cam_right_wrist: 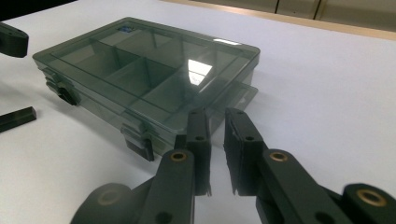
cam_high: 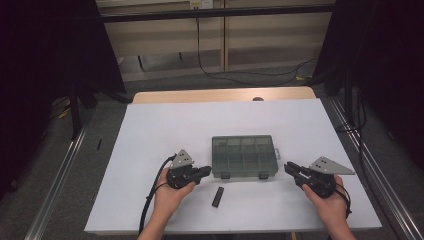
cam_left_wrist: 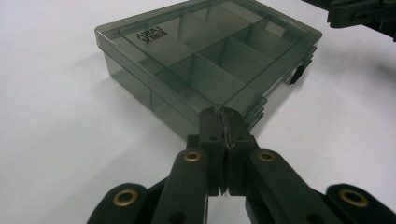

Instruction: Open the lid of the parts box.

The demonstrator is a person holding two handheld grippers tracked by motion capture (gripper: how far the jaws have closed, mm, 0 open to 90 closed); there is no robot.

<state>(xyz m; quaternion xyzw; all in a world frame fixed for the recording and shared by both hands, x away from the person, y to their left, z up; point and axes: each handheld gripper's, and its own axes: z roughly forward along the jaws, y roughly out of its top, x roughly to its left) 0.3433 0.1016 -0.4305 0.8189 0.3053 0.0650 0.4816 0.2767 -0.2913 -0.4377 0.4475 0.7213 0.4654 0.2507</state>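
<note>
Left claw point(cam_left_wrist: 223, 122) pinched fully closed, empty, parked just off near-left corner of organizer box point(cam_left_wrist: 205, 60). Right claw point(cam_right_wrist: 215, 122) nearly closed, thin gap, nothing gripped, at opposite front corner. Box sits mid-worktop point(cam_high: 150, 130), lid down, latches facing me; guessing I'm flanking it to pop latches. Small black bar point(cam_high: 217, 196) loose nearby.

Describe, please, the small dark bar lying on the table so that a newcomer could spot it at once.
Start at the white table and find the smoky translucent compartment box near its middle. Just in front of the box's near edge, between the left gripper and the right gripper, lies the small dark bar. It is solid, slim and opaque, lying flat and loose, touching nothing.
</note>
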